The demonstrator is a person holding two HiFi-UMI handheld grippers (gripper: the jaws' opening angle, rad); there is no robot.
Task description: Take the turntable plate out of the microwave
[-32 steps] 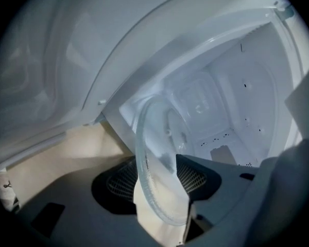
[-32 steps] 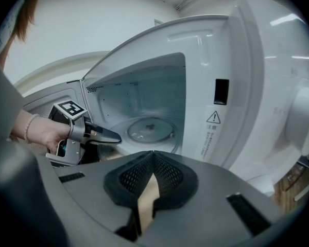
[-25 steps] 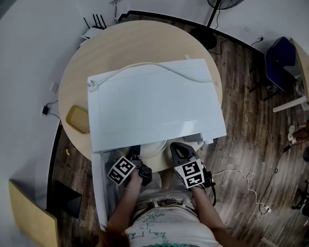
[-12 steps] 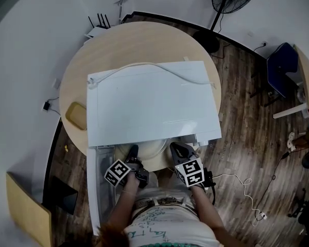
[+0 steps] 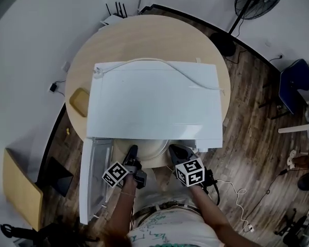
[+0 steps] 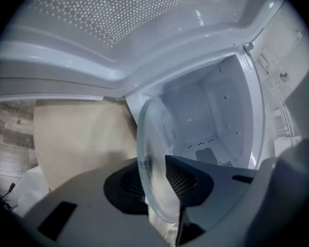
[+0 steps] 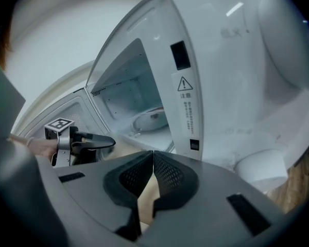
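I have the left gripper (image 6: pixel 159 175) on the near rim of the turntable plate (image 5: pixel 150 151). Its jaws have just been closing and now stand narrow, with the glass pinched between the pads and the plate showing edge-on in the left gripper view. The plate sits at the mouth of the microwave (image 5: pixel 154 99), part of it already past the front and over the near edge of the tabletop (image 5: pixel 144 35), the rest under the roof of the cavity. The door (image 5: pixel 92 179) hangs open on my left, just beside that gripper. My right gripper (image 7: pixel 153 159) is pressed shut with nothing in it, just off the plate's right side. The step in hand, as I judge it, is drawing the plate clear. One narrow pinch on a rim of smooth glass is a weak hold, so I would pull slowly and straight towards me. I would keep the plate level so it cannot swing on the pads, and lift only enough to clear the front lip. I would hold the left wrist away from the door, and I think it wise to open the right jaws and take the opposite rim before the whole plate hangs free
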